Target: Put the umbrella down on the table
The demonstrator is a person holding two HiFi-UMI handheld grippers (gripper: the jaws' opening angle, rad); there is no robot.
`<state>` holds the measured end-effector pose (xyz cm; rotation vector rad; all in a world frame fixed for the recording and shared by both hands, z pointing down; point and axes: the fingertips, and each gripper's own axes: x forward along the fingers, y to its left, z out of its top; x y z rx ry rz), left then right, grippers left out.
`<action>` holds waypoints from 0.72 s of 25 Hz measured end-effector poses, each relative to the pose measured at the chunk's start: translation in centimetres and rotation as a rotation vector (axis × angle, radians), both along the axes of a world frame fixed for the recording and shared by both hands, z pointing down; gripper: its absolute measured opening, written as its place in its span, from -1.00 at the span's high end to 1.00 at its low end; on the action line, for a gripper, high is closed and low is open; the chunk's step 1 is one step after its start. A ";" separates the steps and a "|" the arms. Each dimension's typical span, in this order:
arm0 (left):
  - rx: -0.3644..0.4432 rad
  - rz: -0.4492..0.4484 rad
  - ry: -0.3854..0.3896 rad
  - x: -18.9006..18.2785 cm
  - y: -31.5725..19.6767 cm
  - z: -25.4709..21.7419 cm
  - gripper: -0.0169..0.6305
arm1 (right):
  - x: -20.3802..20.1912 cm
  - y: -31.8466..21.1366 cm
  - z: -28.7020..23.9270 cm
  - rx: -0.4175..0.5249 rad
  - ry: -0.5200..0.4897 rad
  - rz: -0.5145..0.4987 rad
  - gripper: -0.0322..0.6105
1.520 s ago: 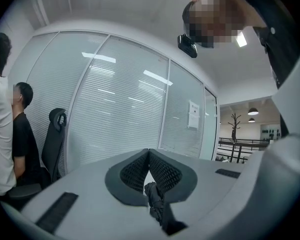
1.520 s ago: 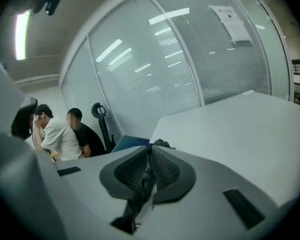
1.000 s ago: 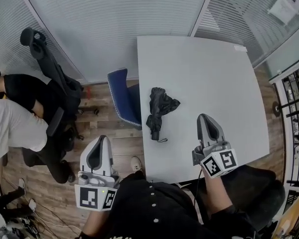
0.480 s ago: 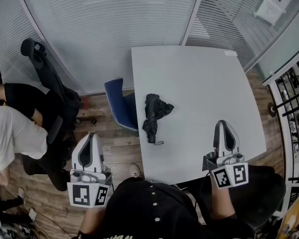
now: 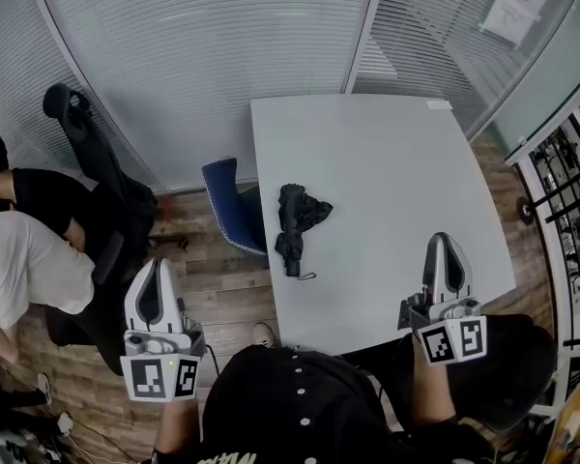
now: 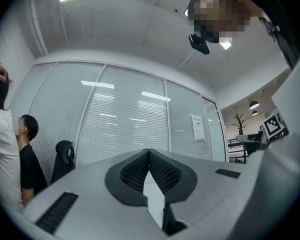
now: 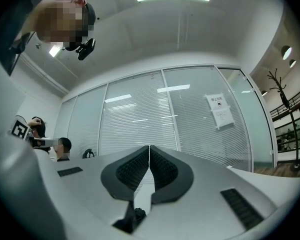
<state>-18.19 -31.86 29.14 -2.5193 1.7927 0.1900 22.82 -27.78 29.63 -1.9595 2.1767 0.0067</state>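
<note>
jaws closed, empty, umbrella (image 5: 295, 222) on table (image 5: 396, 153)

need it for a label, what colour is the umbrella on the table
Black, folded up on the white table; clearest in the head view.

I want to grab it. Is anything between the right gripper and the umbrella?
Nothing visible does. Only bare table lies between the right gripper and the folded umbrella lying near its left edge.

No text can be read anywhere. A white paper notice (image 5: 515, 6) on the glass wall (image 5: 222, 56) carries printed lines, too small and blurred to make out.
</note>
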 end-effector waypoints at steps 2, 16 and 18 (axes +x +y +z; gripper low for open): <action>0.004 -0.006 0.001 -0.3 0.2 0.0 0.90 | 0.0 0.3 0.1 -0.002 0.011 0.007 0.80; 0.000 -0.003 -0.003 -0.2 1.5 -0.1 0.90 | -1.4 0.7 0.3 -0.028 0.075 -0.019 0.81; -0.001 -0.004 -0.004 -0.2 1.5 -0.1 0.90 | -1.6 0.5 0.4 -0.031 0.080 -0.022 0.81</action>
